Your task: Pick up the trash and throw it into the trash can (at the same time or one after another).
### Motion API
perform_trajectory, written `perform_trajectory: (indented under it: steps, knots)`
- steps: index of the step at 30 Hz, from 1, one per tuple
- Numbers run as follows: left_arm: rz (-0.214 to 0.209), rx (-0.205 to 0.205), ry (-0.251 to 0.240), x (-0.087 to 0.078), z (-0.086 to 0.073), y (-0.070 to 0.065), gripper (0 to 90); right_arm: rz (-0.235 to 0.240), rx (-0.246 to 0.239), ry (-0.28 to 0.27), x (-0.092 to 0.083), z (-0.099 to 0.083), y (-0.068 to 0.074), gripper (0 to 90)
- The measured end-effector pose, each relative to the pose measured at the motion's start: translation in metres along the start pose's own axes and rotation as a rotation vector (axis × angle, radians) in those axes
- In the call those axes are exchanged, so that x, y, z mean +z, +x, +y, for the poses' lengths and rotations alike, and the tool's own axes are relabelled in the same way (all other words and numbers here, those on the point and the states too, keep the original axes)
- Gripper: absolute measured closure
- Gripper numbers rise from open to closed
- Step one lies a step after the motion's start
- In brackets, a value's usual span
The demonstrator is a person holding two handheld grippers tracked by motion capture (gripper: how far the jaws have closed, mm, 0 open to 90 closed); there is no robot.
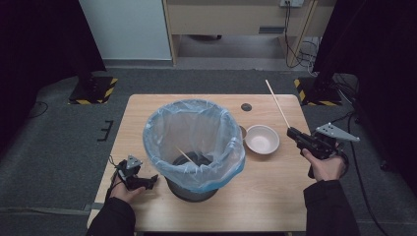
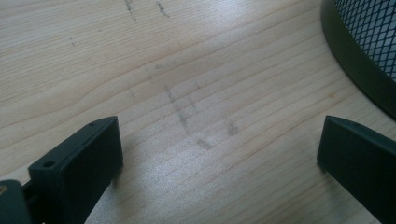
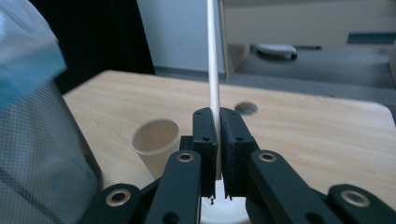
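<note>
Your right gripper (image 3: 217, 140) is clamped tight on a chopstick (image 3: 213, 70), jaws pinching its lower end while the stick rises straight up past them; in the high view it slants up and away from the gripper (image 1: 295, 133) over the table's (image 1: 275, 196) far right. Just left of that gripper sits the bowl (image 1: 262, 139), a cup (image 3: 156, 142) beside it, and further left the bin (image 1: 194, 147), where one chopstick (image 1: 186, 156) already lies inside the bag. So one's binned, this one's lifted and looks bound for the bin. Your left gripper (image 2: 219, 154) rests with jaws wide apart, empty, over bare wood beside the bin's base
</note>
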State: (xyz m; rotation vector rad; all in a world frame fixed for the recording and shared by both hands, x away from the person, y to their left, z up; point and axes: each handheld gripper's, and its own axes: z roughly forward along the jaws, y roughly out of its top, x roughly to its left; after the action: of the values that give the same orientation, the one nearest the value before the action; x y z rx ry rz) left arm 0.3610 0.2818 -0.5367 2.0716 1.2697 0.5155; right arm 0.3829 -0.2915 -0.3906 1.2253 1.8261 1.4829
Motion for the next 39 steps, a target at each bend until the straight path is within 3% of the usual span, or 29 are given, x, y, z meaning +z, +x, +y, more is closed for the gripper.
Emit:
perform_trajectory:
  steps: [9,16,24,26,39]
  knots:
    - [0.0,0.0,0.0,0.0,0.0,0.0,0.0,0.072,-0.023,-0.132,-0.015,0.027,0.023,86.2]
    - [0.0,0.0,0.0,0.0,0.0,0.0,0.0,0.121,-0.05,-0.198,-0.023,0.046,0.039,86.2]
    - [0.0,0.0,0.0,0.0,0.0,0.0,0.0,0.206,-0.082,-0.265,-0.027,0.068,0.07,86.2]
    - [0.0,0.0,0.0,0.0,0.0,0.0,0.0,0.213,-0.083,-0.271,-0.027,0.07,0.073,86.1]
    - [0.0,0.0,0.0,0.0,0.0,0.0,0.0,0.323,-0.125,-0.302,-0.01,0.094,0.123,86.1]
